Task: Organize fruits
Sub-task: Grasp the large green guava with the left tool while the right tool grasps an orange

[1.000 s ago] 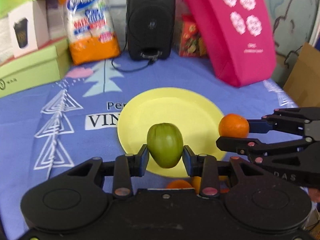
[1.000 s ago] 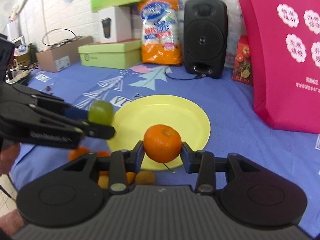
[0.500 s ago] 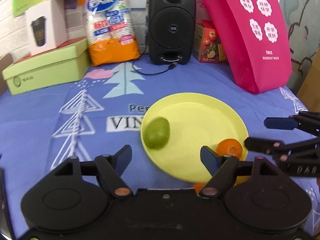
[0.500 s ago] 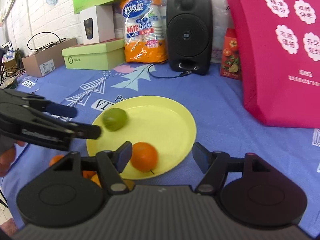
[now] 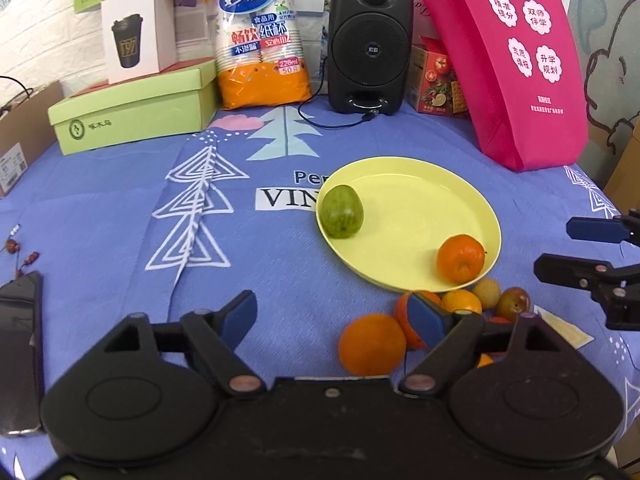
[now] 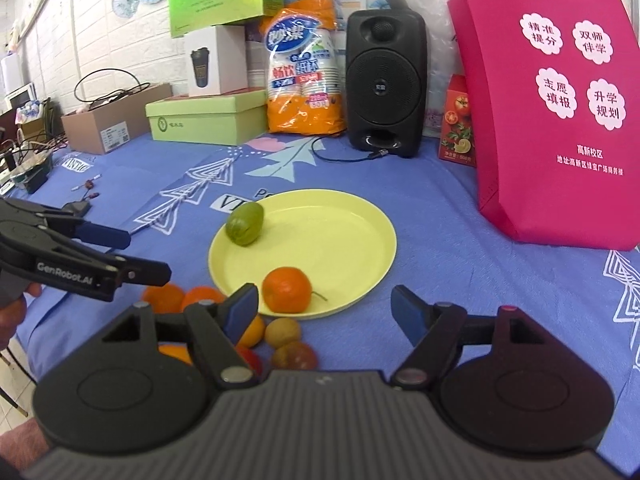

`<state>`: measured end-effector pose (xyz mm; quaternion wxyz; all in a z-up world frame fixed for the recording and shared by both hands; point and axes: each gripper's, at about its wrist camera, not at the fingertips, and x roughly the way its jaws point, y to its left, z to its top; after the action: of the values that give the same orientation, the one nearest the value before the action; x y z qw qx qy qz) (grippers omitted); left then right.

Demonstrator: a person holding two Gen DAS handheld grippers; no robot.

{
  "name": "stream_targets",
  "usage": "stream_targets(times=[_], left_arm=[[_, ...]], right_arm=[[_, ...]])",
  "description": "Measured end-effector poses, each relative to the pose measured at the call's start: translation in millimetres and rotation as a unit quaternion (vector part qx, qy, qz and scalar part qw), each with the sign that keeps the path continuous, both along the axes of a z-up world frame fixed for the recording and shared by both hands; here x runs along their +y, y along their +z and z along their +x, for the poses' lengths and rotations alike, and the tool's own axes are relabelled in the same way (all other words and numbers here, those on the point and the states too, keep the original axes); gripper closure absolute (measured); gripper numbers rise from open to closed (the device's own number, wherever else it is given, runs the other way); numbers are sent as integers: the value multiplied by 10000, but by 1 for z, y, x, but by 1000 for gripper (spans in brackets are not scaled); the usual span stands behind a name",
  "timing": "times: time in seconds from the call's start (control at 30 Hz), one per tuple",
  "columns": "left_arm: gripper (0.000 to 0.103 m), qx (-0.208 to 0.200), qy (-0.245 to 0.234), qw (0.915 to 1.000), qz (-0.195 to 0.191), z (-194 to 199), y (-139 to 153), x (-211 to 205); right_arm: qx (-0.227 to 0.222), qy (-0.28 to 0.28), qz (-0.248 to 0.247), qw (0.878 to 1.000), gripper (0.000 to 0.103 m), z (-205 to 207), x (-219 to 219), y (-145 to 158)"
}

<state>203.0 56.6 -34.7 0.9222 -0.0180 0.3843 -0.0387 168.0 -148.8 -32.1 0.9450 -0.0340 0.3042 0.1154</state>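
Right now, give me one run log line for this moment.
left gripper: opening, empty | right gripper: opening, empty | plate: green fruit, orange

One yellow plate (image 5: 472,200) sits on the worktop (image 5: 100,208), with two fruits on it: one green fruit (image 5: 342,211) and one orange (image 5: 460,258). Off the plate, a loose pile of fruit (image 6: 224,320) holds at least six pieces, some hidden. Behind stand one black speaker (image 5: 370,42), one pink bag (image 5: 516,64), one pack of paper cups (image 5: 262,36) and two hand-held grippers, the left hand-held gripper (image 5: 334,320) and the right hand-held gripper (image 6: 324,312).
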Motion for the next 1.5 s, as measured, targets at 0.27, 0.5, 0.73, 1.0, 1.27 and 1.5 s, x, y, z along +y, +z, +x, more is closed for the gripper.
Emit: stream_targets(times=[0.27,0.5,0.73,1.0,1.27,1.5], left_arm=[[15,-90,17,10000,-11,-23,6,-1],[15,-210,-226,9995,-47,-55,9,-8],[16,-144,-522,9985,38,-83,-1,-22],[27,40,-695,9976,29,-77,-17,-31],[40,281,-702,9971,-3,-60,-35,-29],[40,268,-821,9963,-7,-53,-41,-33]], right_arm=[[-75,209,-88,9997,28,-29,9,3],[-69,326,-119,9994,27,-49,9,0],[31,636,-221,9977,27,-69,15,-11],[56,1236,-376,9916,28,-81,29,-19],[353,1553,-510,9859,30,-79,39,-35],[608,1654,-472,9832,44,-68,46,-51]])
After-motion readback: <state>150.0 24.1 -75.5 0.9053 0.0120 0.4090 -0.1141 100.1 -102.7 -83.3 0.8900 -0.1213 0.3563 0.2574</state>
